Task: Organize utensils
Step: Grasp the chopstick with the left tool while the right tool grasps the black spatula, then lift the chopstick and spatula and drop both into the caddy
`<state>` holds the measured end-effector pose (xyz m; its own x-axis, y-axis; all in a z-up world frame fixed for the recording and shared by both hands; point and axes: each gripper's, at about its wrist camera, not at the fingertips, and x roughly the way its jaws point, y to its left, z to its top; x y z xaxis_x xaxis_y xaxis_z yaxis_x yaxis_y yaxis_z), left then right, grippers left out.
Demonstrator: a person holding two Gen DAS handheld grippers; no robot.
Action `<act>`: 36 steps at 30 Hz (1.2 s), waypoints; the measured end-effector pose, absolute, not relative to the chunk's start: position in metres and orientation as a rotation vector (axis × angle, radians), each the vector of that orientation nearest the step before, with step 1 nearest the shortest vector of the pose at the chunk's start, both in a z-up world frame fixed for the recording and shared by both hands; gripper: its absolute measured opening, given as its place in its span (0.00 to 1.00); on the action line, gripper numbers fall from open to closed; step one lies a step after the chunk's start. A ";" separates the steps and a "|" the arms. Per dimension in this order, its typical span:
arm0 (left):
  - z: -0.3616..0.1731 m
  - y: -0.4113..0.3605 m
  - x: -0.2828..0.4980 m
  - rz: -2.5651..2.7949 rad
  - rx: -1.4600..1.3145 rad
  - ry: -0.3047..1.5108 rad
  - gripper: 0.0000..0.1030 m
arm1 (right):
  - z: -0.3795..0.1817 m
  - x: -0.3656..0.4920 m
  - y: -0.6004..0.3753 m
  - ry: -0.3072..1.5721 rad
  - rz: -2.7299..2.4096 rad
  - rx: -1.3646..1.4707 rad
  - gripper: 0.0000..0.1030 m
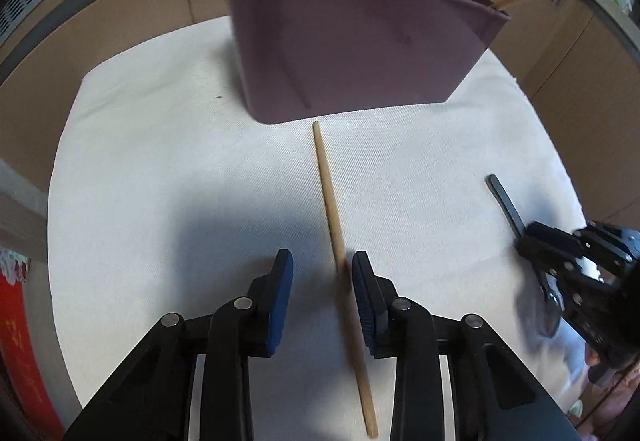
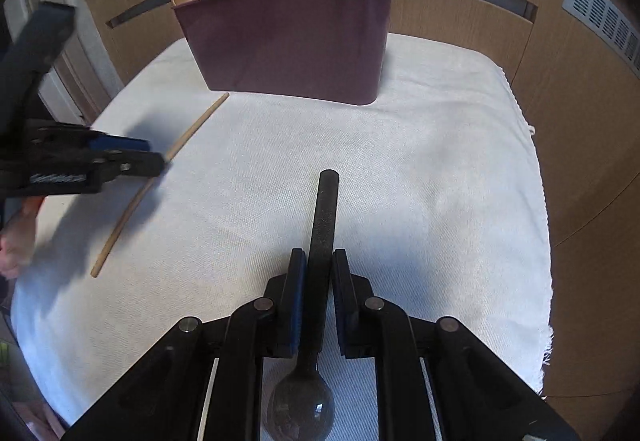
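Far side: a purple caddy (image 2: pixel 288 41) stands upright on the white cloth (image 2: pixel 420 169), blocking passage there.
Above caddy: handles and spoons poke up past its rim.
Middle: bare cloth between the caddy and both grippers.
Left: a wooden chopstick (image 1: pixel 340 253) lies flat, its far tip just short of the caddy.

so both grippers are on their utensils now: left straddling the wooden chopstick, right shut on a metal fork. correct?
Not a fork. The right gripper is shut on a dark spoon: the right wrist view shows its rounded bowl below the gripper, handle pointing toward the purple caddy. The rest holds: the left gripper straddles the wooden chopstick, not yet pinching it.
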<state>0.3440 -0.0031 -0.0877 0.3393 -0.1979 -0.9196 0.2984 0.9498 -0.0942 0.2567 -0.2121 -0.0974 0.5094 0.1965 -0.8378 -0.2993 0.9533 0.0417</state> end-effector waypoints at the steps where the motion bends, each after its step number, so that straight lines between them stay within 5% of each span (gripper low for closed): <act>1: -0.088 -0.006 0.347 -0.322 0.109 1.187 0.28 | -0.096 0.259 -0.211 0.985 0.305 -0.104 0.12; 9: -0.086 -0.024 0.359 -0.313 0.147 1.177 0.06 | -0.093 0.258 -0.219 0.958 0.282 -0.074 0.14; 27: -0.008 0.039 0.261 -0.297 -0.214 0.781 0.06 | -0.102 0.285 -0.180 1.005 0.272 -0.161 0.11; 36: 0.013 0.041 0.233 -0.321 -0.246 0.698 0.06 | -0.039 0.235 -0.203 0.845 0.338 -0.024 0.11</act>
<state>0.2333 0.0406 0.0133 0.7202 -0.3691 -0.5874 0.2063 0.9224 -0.3266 0.2353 -0.2033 -0.0393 0.6135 0.2835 -0.7371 -0.3023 0.9466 0.1125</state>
